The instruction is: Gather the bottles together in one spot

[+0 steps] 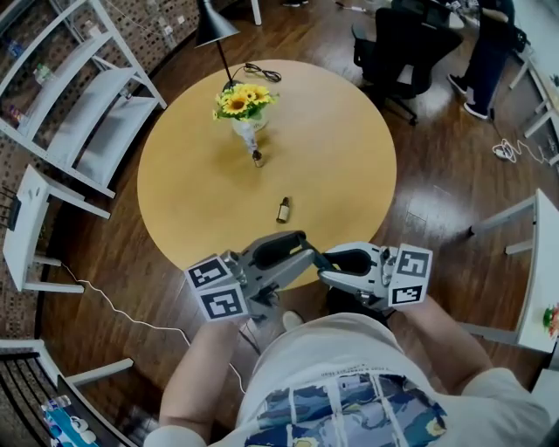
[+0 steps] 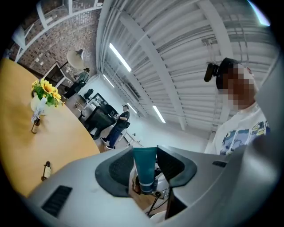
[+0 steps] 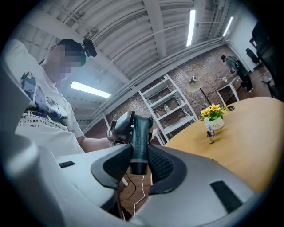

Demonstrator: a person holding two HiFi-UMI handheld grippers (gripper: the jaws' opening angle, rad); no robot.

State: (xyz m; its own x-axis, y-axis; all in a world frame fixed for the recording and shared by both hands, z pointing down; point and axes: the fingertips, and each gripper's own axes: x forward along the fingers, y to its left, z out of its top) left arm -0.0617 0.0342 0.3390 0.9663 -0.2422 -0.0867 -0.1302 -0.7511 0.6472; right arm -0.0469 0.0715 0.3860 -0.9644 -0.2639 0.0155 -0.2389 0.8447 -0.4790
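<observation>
White shelving [image 1: 96, 105] stood far to the left of the fingers, on a dark wood floor [image 1: 105, 253] with a white cable [image 1: 113, 306] snaking across it. Straight ahead of both sets of fingertips lay the round pale-wood table [image 1: 332, 148]. A black lamp [image 1: 214, 26] stood at its far rim, and a vase of sunflowers [image 1: 244, 109] in front of that. One small brown bottle [image 1: 258, 158] stood just beside the vase. A second brown bottle [image 1: 283, 209] stood apart from it, nearer the fingers but well beyond them.

At the near rim the left gripper [image 2: 145, 153] and the right gripper [image 3: 138, 153] met nose to nose. Each was clenched on the teal tube [image 2: 144, 166], with pads against both its sides. Off to the right, past the table, were a black office chair [image 1: 397, 44] and a standing person [image 1: 489, 48].

The vase label carried dark lettering too small to read. The marker cubes [image 1: 218, 288] showed only black-and-white squares.

Bare tabletop stretched wide to the right of both bottles, and between the nearer bottle and the fingertips.
</observation>
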